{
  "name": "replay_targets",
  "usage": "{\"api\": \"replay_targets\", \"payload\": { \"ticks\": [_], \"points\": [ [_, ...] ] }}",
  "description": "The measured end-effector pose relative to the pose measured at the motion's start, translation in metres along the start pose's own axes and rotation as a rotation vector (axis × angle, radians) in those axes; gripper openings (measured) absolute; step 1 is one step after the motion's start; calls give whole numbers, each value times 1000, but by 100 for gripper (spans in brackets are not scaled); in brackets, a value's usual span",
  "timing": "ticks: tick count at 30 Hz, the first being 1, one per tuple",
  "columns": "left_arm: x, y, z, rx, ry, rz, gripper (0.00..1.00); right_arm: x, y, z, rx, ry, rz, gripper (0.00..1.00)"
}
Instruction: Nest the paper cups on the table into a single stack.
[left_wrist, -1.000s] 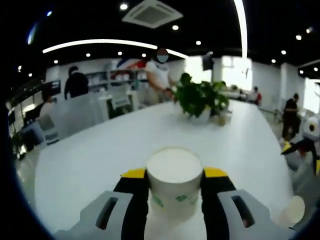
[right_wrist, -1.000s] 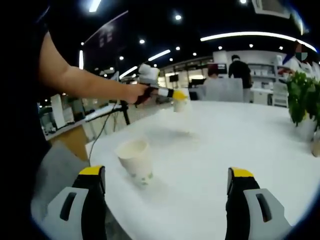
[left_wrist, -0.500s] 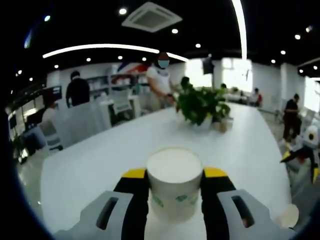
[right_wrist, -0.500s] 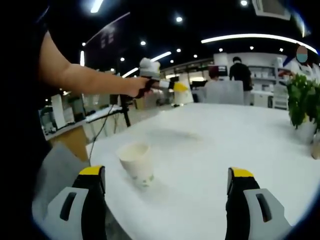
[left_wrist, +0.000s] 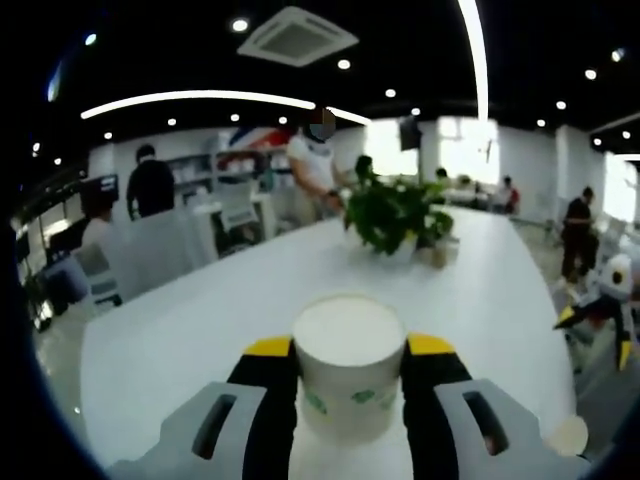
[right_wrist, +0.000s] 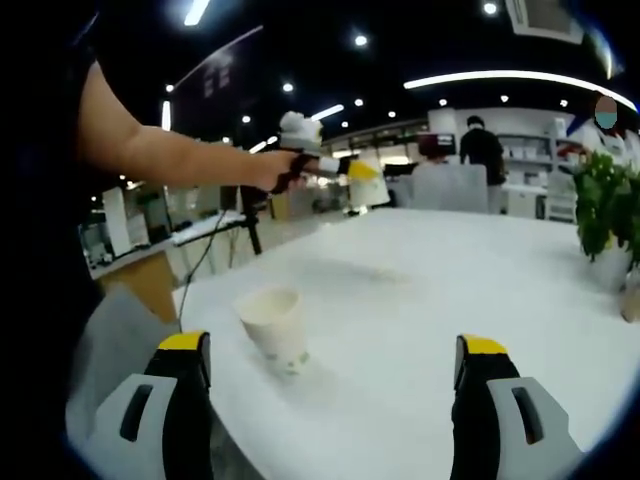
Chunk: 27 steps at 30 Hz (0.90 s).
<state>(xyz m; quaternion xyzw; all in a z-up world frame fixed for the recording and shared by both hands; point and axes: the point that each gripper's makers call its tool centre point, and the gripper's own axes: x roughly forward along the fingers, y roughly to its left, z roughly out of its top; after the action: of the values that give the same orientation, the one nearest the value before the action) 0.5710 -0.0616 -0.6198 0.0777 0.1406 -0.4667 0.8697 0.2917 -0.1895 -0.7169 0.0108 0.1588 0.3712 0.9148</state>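
The left gripper (left_wrist: 349, 375) is clamped on a white paper cup (left_wrist: 349, 365) with green markings, its yellow-tipped jaws pressing both sides, the cup's open mouth facing ahead. Over the last second the white table (left_wrist: 200, 310) has dropped lower beneath this cup, so the cup has been lifted higher, well clear of the surface.

The right gripper (right_wrist: 335, 365) is spread wide with nothing between its jaws. A second paper cup (right_wrist: 273, 326) stands upright on the table ahead of it, nearer its left jaw. Farther out, the person's arm (right_wrist: 160, 160) holds the lifted cup above the far table. A potted plant (left_wrist: 395, 215) sits beyond.

The carried cup probably next goes into the standing one; stacking is not yet done.
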Motion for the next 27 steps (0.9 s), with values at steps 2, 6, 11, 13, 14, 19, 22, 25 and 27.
{"api": "replay_targets", "payload": {
  "ticks": [2,6,11,13,14,19,22,25,27],
  "points": [
    [-1,-2,2,5,2,-2,39,0,1,1,0,-3,1,100],
    [-3,-7,3,-1,7,-13,39,0,3,2,-5,-5,5,100],
    [-9,-14,5,2,7,-22,39,0,5,3,-10,-5,9,100],
    [-11,-16,5,5,4,-25,39,0,5,3,-11,-5,9,100],
    [-12,-17,5,8,3,-25,39,0,5,4,-14,-7,9,100],
    [-17,-23,7,18,-5,-34,39,-1,8,7,-22,-11,12,100],
    [-19,-29,10,18,-9,-43,39,-1,9,8,-27,-11,15,100],
    [-19,-33,10,28,-5,-55,39,0,10,9,-32,-12,18,100],
    [-20,-35,10,28,-5,-59,39,0,10,10,-34,-15,19,100]
  ]
}}
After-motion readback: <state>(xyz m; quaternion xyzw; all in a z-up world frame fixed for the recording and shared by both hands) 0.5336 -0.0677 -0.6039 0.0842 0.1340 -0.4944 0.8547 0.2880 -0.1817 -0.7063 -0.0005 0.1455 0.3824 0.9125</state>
